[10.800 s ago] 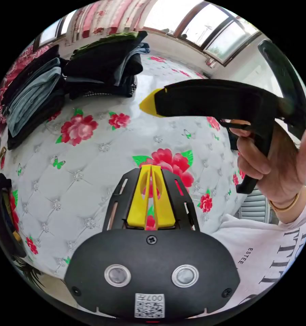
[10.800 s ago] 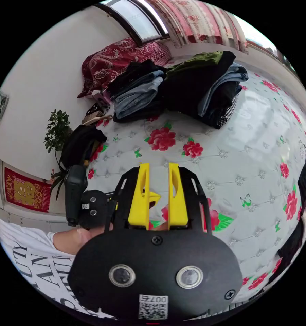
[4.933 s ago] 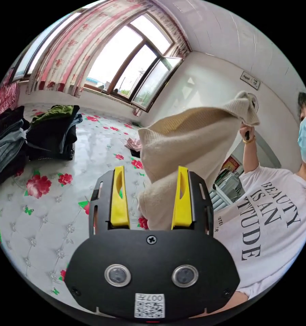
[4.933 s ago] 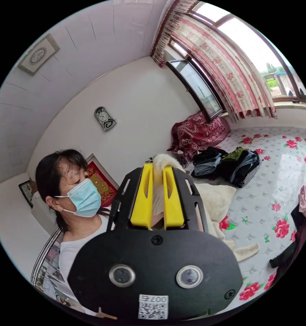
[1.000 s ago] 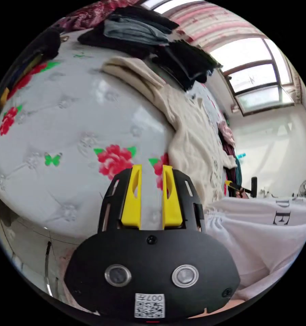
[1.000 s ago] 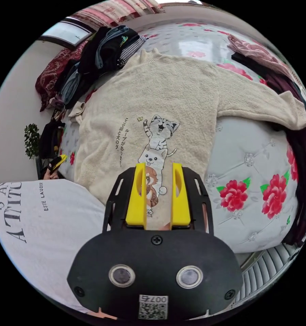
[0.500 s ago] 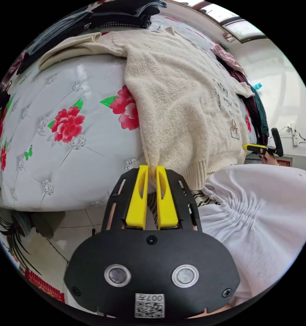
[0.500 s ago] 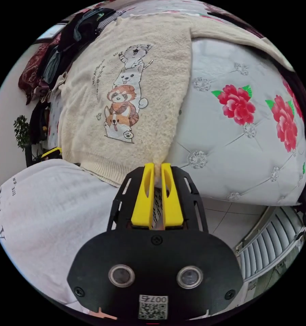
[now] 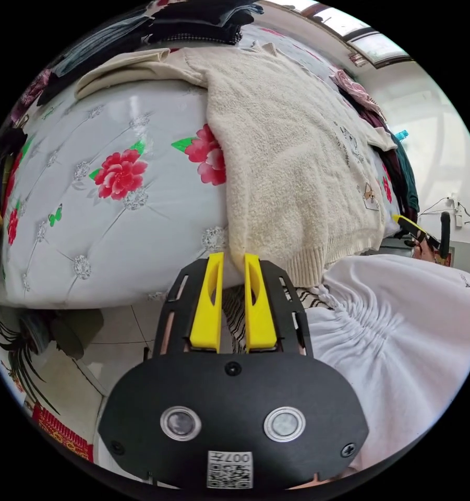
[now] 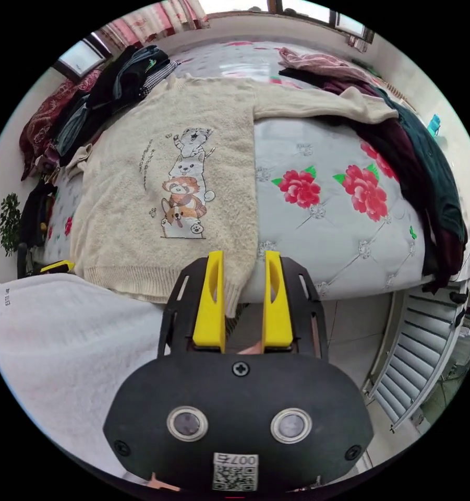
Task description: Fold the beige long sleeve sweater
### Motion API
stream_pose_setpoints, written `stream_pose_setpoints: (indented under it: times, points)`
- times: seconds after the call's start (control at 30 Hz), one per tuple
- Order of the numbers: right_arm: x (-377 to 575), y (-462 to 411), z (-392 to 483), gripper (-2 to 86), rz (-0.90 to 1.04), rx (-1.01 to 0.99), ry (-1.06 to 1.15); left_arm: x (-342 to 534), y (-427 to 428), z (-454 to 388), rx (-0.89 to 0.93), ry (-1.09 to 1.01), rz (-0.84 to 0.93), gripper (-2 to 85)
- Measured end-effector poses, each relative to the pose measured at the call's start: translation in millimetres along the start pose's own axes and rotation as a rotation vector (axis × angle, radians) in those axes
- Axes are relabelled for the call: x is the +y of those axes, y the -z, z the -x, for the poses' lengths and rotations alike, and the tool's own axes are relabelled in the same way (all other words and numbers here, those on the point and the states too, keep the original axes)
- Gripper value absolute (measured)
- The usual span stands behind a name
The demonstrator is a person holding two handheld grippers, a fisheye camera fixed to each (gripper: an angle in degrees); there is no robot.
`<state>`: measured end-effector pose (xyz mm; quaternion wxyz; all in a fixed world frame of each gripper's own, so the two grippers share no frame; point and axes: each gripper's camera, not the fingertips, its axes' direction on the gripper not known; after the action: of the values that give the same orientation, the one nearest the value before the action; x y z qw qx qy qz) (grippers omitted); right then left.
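The beige long sleeve sweater lies spread face up on the flowered bed, its hem at the near edge. An animal print runs down its front, and both sleeves stretch out sideways. My left gripper is open just below one hem corner, with the cloth's edge above its tips. My right gripper is open at the other hem corner, which hangs loosely between the jaws without being pinched. The right gripper also shows far across the hem in the left gripper view, and the left gripper likewise in the right gripper view.
Folded dark clothes are stacked beyond the sweater's collar. A heap of dark and pink garments lies along the bed's far side. The white quilted bed ends at a tiled floor with a radiator. The person's white shirt is close.
Half a second ago each gripper was shut on a hem corner. Both have since opened and let go, and the sweater now rests flat on the bed.
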<state>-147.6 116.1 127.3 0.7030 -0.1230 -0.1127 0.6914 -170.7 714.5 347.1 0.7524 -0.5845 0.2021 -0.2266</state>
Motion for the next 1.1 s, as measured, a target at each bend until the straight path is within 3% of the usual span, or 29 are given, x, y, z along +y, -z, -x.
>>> stream_pose_setpoints:
  times: [0.17,0.43,1.1]
  points:
    - [-30.2,-7.3,72.7,8.7,-0.034,-0.059,0.132,-9.8,27.2,11.2,-0.057,-0.006,-0.056,6.6]
    - [-67.2,-91.6,171.8,11.3,0.173,0.087,0.29,-47.2,60.1,34.1,-0.204,-0.067,-0.124,7.0]
    - [-123.9,-131.0,184.0,13.7,0.39,0.104,0.211,-171.6,110.4,133.9,-0.308,-0.084,-0.223,9.7]
